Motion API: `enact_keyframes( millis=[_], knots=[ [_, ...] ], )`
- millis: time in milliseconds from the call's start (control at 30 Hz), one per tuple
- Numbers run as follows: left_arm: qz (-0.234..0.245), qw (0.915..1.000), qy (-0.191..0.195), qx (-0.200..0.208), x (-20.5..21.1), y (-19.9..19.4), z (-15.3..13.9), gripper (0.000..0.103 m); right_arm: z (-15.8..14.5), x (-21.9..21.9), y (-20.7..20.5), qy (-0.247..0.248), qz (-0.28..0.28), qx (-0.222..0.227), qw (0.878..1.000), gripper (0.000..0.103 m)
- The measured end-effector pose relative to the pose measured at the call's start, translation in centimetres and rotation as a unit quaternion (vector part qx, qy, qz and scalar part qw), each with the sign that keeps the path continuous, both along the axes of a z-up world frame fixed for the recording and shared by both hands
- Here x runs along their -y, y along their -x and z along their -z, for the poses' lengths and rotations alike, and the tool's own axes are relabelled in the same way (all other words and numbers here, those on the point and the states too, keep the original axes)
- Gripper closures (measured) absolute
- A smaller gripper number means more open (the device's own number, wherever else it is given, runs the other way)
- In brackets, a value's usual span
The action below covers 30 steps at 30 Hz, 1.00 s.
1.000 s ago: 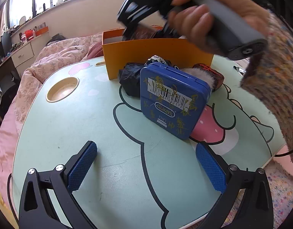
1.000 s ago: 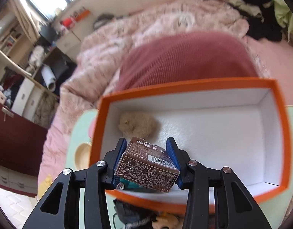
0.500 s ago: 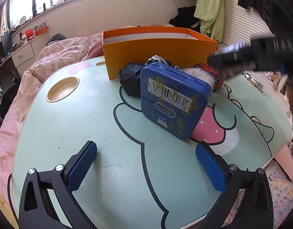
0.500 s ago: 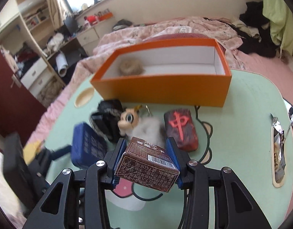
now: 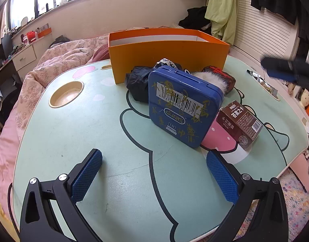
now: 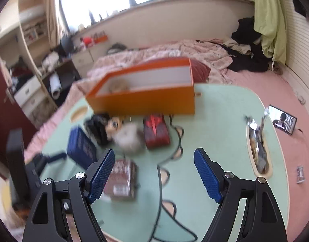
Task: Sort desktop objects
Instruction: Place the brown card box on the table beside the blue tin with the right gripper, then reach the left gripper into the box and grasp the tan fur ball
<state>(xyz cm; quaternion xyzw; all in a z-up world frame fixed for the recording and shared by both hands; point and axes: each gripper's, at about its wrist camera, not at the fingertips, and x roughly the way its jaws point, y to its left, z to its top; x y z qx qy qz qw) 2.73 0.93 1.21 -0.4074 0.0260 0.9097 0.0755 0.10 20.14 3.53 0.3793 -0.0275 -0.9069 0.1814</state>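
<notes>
Right wrist view: hovering right gripper (image 6: 154, 171) unclenched, empty, over brown carton (image 6: 121, 178) lying near orange box (image 6: 146, 100). Left gripper (image 5: 154, 173) idling spread, empty; likely re-grasping carton next, boxing it.

A pale green cartoon-print table (image 5: 73, 141) carries an orange box (image 5: 168, 54) at its far side. Nearer lie a black pouch (image 5: 137, 84), a blue tin (image 5: 182, 109) propped up, and a brown carton (image 5: 240, 124) to the tin's right.

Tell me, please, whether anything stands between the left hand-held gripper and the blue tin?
Nothing visible does: only bare table lies between the open left hand-held gripper and the blue tin.
</notes>
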Motion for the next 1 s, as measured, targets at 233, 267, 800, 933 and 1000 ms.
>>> enact_keyframes(
  millis=[233, 267, 800, 933, 1000],
  knots=[
    [0.0, 1.0, 0.0, 0.0, 0.0, 0.0, 0.0, 0.0, 2.6, -0.1, -2.7, -0.014, -0.039, 0.033, 0.999, 0.022],
    [0.0, 1.0, 0.0, 0.0, 0.0, 0.0, -0.1, 0.0, 2.8, 0.0, -3.1, -0.015, -0.054, 0.037, 0.998, 0.022],
    [-0.001, 1.0, 0.0, -0.001, 0.0, -0.1, -0.2, 0.0, 4.1, 1.9, -3.5, -0.093, -0.028, -0.004, 0.995, 0.053],
    [-0.003, 0.9999, 0.007, 0.012, 0.4, -0.2, -0.5, 0.0, 4.8, 2.1, -3.2, -0.103, -0.012, -0.004, 0.995, 0.025],
    [-0.019, 0.9988, 0.026, 0.036, 1.1, 0.0, -1.2, 0.0, 5.0, 1.9, -2.9, -0.102, -0.004, 0.002, 0.995, 0.015]
  ],
)
